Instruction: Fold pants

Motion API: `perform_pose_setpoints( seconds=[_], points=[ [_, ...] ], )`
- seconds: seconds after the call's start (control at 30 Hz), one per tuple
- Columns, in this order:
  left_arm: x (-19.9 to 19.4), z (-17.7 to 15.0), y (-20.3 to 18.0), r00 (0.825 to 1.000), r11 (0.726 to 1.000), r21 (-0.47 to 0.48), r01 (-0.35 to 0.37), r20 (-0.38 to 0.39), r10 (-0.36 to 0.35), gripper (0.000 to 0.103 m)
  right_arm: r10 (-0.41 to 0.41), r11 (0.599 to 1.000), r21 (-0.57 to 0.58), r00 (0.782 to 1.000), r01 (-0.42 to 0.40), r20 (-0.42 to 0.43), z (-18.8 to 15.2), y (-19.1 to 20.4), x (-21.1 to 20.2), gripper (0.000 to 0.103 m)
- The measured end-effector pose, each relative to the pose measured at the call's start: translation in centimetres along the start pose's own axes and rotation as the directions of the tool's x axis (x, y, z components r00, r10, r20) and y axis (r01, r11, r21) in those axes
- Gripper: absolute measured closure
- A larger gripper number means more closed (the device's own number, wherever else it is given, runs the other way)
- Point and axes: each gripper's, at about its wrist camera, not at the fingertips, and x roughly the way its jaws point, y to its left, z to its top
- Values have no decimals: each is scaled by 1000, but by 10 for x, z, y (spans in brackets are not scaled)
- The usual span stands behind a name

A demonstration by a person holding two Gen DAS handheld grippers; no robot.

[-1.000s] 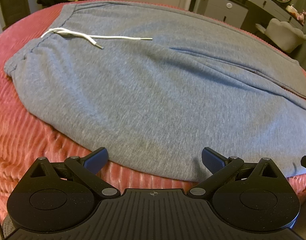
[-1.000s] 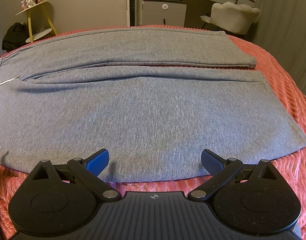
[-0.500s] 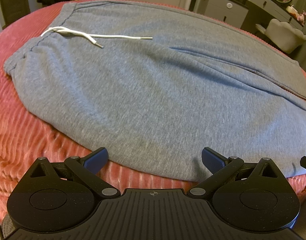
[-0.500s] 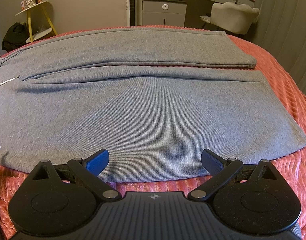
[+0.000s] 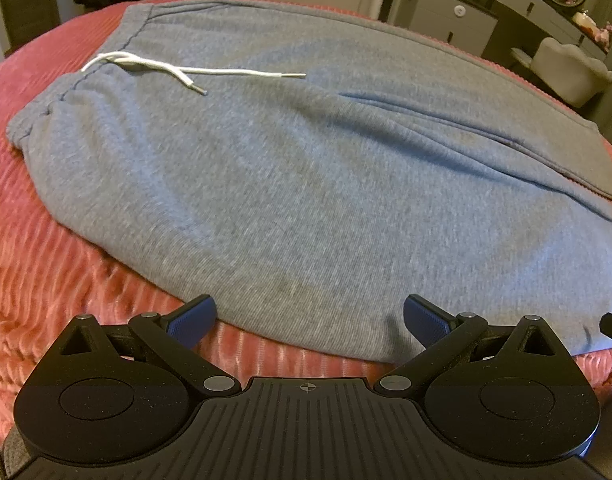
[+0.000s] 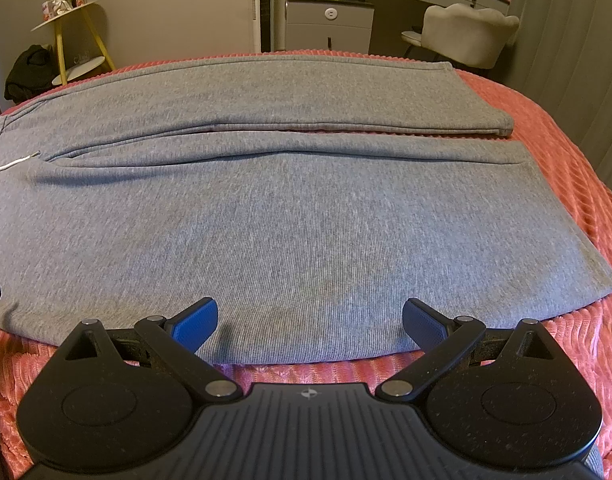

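- You hold two grippers: your left gripper and your right gripper both have their jaws spread wide, nothing between them, each poised at the near edge of the cloth.
- You have one pair of grey pants lying flat on the pink ribbed bedspread, its two legs side by side running toward 3 o'clock.
- One white drawstring lies across the waistband at 11 o'clock in your left view.
- No containers show near you.
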Motion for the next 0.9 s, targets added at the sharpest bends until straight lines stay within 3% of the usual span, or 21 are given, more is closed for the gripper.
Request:
perform_pose_setpoints(
  seconds=[0.6,0.83,0.9],
  points=[
    [0,2,-1,1000,1000,14,2,-3,-1,0,10,1000,-9,1000,-11,-26,3,4,2,4],
    [-6,7,-4,999,1000,16,-15,31,14,0,107,991,87,994,-104,-35,17,-10,15,4],
    [-6,14,-5,999,1000,11,-15,42,14,0,87,991,109,996,-83,-30,27,-15,26,4]
  ],
)
